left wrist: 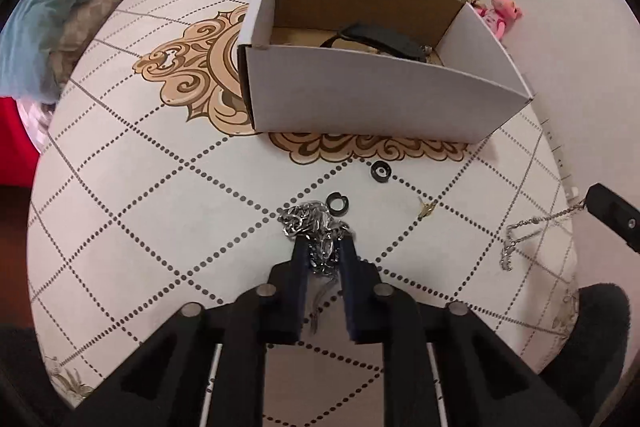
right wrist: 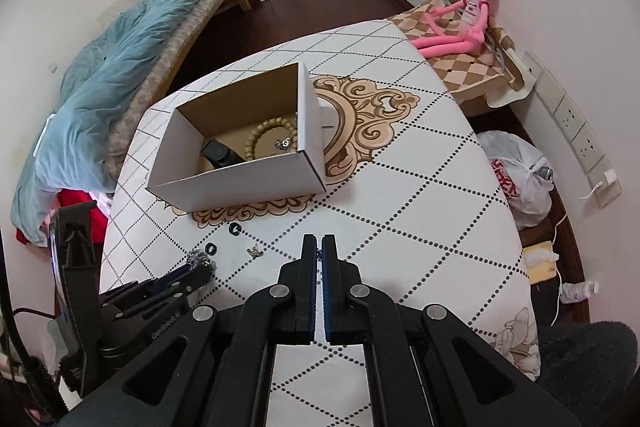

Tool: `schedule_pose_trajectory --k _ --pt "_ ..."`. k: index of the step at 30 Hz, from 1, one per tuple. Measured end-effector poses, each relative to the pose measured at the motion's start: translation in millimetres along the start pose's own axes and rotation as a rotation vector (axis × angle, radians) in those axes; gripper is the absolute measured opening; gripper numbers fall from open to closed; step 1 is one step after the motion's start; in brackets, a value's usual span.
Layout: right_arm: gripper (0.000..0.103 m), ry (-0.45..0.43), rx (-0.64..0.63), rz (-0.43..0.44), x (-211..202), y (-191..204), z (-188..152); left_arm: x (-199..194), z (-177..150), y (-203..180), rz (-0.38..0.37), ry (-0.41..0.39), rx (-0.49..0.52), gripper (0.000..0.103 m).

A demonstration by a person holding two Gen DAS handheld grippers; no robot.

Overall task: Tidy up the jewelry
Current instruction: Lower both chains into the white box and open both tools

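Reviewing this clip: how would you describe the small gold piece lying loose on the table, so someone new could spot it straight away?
Start at the white cardboard box on the patterned table. In front of it lie two black rings and a heap of silver chain in the left gripper. The gold charm lies right of the nearer ring, the only gold, irregular-shaped piece there.

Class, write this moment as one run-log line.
left gripper: shut on chunky chain | right gripper: shut on thin chain | box: open, holds beads
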State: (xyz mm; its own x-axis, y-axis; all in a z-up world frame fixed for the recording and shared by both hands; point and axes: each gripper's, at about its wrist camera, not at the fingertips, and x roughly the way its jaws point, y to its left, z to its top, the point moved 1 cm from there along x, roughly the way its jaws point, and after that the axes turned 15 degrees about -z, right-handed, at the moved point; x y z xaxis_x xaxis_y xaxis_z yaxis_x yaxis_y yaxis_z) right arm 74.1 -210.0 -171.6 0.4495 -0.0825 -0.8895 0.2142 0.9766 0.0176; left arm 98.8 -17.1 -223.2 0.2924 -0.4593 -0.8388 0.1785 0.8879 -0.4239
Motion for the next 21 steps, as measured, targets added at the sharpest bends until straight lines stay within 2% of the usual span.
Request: schedule_pose_trajectory --k 1,5,10,15,21 --pt "0.002 -0.004 0.002 0.002 -1.4 -1.3 1.1 -4.1 0.2 1.0 -0.017 -0.011 -0.004 0.004" --pt "0.002 -0.03 0.005 0.024 -14.3 -1.4 12.1 -31.8 1.5 9.3 -0.075 -0.049 -0.038 0.004" --pt "0.002 -0.077 0.012 0.087 -40.5 3.5 35.4 -81.7 14.3 -3.4 -0.169 -0.118 -0.041 0.004" --pt "0.002 -0.115 0.003 0.176 -66.4 15.3 70.9 -127.2 50.5 -25.0 -0.245 -0.189 0.01 0.002" --pt "0.002 -0.152 -0.069 0.179 -68.9 43.8 115.7 -147.2 103.8 -41.0 -0.24 -0.253 0.103 0.002"
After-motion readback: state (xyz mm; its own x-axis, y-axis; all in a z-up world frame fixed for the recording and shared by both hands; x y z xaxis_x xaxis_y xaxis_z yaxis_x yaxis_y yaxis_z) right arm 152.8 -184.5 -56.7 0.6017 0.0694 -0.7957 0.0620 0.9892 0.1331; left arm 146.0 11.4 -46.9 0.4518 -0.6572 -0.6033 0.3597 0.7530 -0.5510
